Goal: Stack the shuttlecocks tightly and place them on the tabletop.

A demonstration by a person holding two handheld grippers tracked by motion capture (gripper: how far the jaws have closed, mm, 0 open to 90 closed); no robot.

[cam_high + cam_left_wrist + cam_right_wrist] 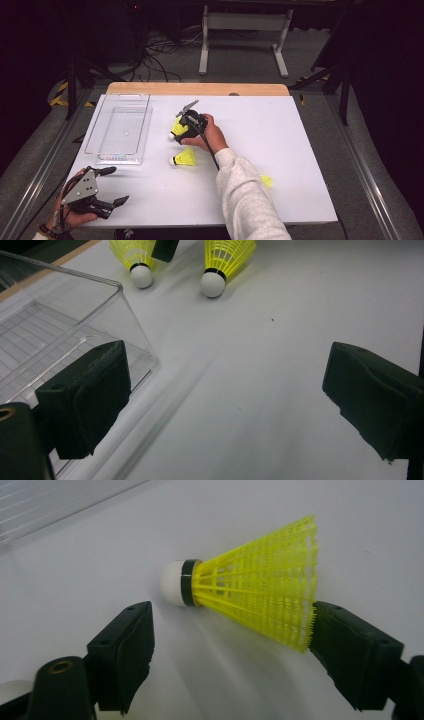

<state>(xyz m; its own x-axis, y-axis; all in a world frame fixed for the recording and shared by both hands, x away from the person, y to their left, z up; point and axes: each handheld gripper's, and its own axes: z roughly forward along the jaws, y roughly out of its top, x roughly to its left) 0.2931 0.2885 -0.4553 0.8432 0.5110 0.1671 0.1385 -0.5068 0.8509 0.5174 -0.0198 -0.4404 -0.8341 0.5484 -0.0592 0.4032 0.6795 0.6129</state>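
A yellow shuttlecock [250,592] with a white cork lies on its side on the white table [260,135]. My right gripper [230,619] stands open around it, one jaw left of the cork and the other at the skirt's rim. From above, this right gripper [183,126] and that shuttlecock [176,132] sit mid-table. A second shuttlecock [184,158] lies just nearer and is also the right-hand shuttlecock [222,260] in the left gripper view. My left gripper [116,185] is open at the front left corner, holding nothing; in its own view the left gripper [225,385] faces bare table.
A clear plastic tray [122,127] stands empty at the back left; its corner [117,290] is close to my left jaw. A third yellow shuttlecock [266,181] peeks out beside the person's grey sleeve [245,195]. The table's front edge is near the left hand.
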